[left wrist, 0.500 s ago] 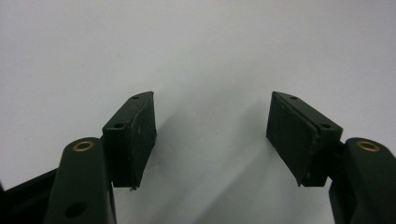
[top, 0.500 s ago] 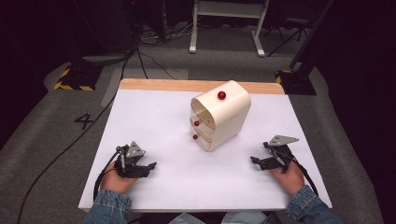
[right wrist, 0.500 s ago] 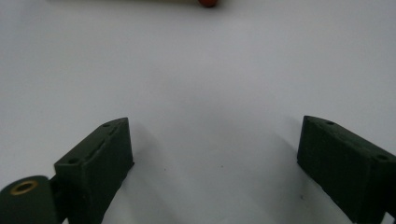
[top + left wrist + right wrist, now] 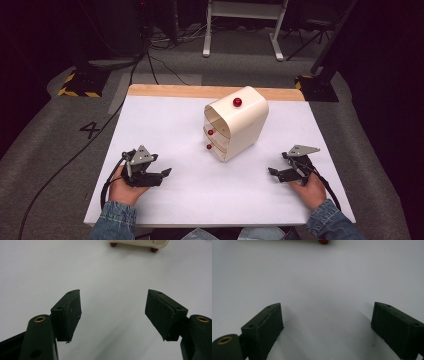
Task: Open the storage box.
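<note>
- I see the left gripper (image 4: 165,173) low over the white table cover (image 4: 165,125), held in the person's left hand (image 4: 121,186); its jaws stand wide apart with nothing between them.
- In the left gripper view its pads (image 4: 70,312) frame bare white surface, and the base of the cream cabinet (image 4: 140,243) with two red feet sits far ahead, slightly right of centre.
- The right gripper (image 4: 274,172) rests in the right hand (image 4: 310,190), jaws likewise spread wide and holding nothing.
- In the right gripper view I note one red foot (image 4: 323,241) at the top edge, well ahead of the jaws.
- Between the two grippers and farther from the person stands the small cream drawer cabinet (image 4: 240,127), apart from both.
- It carries a red knob (image 4: 237,102) on top and two red drawer knobs (image 4: 210,132) on the face turned toward the left gripper.
- Beyond it runs the wooden table edge (image 4: 170,91).
</note>
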### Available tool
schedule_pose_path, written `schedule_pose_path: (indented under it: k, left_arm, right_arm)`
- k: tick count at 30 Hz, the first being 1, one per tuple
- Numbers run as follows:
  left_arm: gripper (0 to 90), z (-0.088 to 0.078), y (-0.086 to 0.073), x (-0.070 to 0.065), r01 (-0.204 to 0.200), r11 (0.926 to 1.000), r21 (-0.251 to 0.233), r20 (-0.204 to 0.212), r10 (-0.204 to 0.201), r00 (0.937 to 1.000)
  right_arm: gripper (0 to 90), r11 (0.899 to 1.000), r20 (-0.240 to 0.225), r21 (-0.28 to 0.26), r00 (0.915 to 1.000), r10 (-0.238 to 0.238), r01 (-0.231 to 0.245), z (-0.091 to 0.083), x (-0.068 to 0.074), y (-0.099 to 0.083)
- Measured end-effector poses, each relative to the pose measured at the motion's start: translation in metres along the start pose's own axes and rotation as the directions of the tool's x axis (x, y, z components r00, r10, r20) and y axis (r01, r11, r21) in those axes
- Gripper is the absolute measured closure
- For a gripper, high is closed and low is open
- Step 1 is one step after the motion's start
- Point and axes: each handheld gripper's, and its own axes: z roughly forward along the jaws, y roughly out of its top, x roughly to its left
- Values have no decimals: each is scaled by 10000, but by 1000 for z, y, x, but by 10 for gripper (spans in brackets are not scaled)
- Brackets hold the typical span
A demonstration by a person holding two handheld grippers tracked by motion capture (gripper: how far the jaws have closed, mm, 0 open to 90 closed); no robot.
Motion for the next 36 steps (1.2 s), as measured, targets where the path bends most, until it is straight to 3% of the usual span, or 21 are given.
schedule_pose_path:
  k: [6,13,22,32,35,36]
  left_arm:
    - [300,-2,6,-3,176,9982,-577,333,-157,9993]
    - [316,5,18,-12,26,9948,-1021,584,34,9983]
    - [330,22,37,-17,-325,9743,-2227,662,484,9966]
    - [341,47,48,-19,-314,9665,-2548,1000,586,9933]
    - [364,54,49,-21,-624,9658,-2517,849,862,9927]
    - [367,56,49,-22,-713,9618,-2642,860,971,9916]
  right_arm:
    - [105,10000,3,0,10000,-1,1,0,0,0]
    - [105,10000,-3,2,10000,5,-5,0,0,0]
    - [105,10000,10,-7,10000,-10,10,0,0,0]
    - [105,10000,15,-6,10000,-13,13,0,0,0]
    - [105,10000,12,-6,10000,-10,10,0,0,0]
    - [105,10000,14,-6,10000,-13,13,0,0,0]
